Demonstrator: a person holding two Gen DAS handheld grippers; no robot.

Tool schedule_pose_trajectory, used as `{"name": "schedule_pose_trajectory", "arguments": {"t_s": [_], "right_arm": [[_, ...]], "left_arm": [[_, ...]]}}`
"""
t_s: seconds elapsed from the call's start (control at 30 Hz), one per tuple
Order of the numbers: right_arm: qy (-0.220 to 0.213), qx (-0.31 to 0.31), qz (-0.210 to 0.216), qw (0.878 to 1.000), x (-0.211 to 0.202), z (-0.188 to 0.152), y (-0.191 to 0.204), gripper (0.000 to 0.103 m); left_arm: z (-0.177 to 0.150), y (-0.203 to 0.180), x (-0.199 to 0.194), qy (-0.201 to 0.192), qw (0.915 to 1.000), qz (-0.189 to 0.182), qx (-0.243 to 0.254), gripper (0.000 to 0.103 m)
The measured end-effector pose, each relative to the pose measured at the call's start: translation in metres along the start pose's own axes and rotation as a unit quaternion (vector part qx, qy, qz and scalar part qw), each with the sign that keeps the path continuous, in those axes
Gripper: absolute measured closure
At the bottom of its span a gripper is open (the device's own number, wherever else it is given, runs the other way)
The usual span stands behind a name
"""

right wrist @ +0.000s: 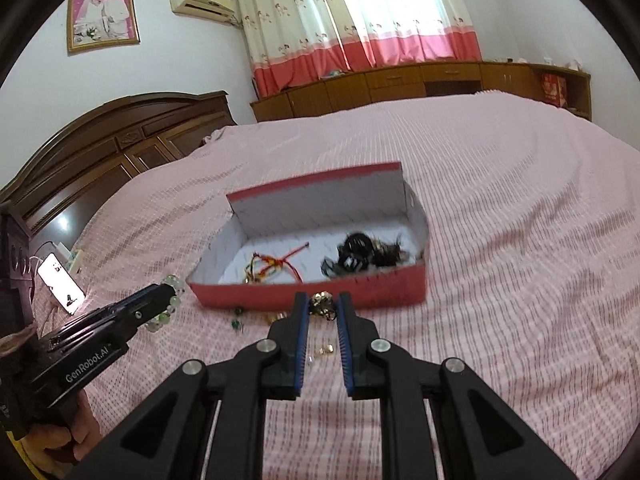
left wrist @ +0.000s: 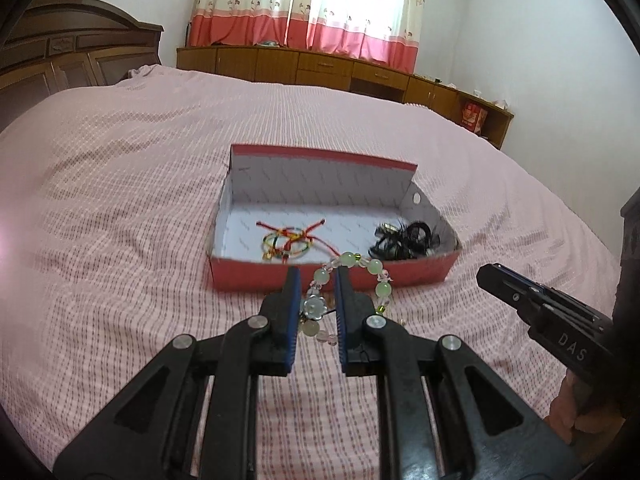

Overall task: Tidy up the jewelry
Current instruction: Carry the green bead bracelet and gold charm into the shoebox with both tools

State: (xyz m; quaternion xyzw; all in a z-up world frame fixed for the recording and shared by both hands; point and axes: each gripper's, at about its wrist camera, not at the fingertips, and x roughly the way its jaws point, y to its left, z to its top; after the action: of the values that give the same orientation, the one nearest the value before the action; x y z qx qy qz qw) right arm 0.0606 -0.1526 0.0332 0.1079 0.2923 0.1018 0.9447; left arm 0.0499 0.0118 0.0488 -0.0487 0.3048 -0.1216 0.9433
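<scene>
Several trinkets [right wrist: 280, 317] before box [right wrist: 312, 294] | phone [right wrist: 61, 283] left | bedspread [right wrist: 500, 240]

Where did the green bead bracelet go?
The green bead bracelet sits between the left gripper fingers, just in front of the red box, not inside yet. The right wrist view shows it left of the box.

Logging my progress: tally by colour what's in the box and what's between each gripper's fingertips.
Green bead bracelet, left gripper: 1
Gold piece, right gripper: 1
Red-and-multicolour cords, box: 1 bundle
Black tangle, box: 1
Total: 4
</scene>
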Motion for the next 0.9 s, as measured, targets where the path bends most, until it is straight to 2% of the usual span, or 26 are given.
{"name": "schedule_pose_trajectory", "arguments": {"t_s": [0.3,0.9], "right_arm": [[-0.021,-0.010,-0.004,1.000,0.020,0.024,0.004,0.087],[-0.011,-0.012,-0.055,0.998,0.100,0.064,-0.030,0.087]], "left_arm": [[0.023,0.011,0.019,-0.019,0.9997,0.012,-0.008,0.095],[0.050,0.032,0.100,-0.002,0.9989,0.045,-0.017,0.095]]}}
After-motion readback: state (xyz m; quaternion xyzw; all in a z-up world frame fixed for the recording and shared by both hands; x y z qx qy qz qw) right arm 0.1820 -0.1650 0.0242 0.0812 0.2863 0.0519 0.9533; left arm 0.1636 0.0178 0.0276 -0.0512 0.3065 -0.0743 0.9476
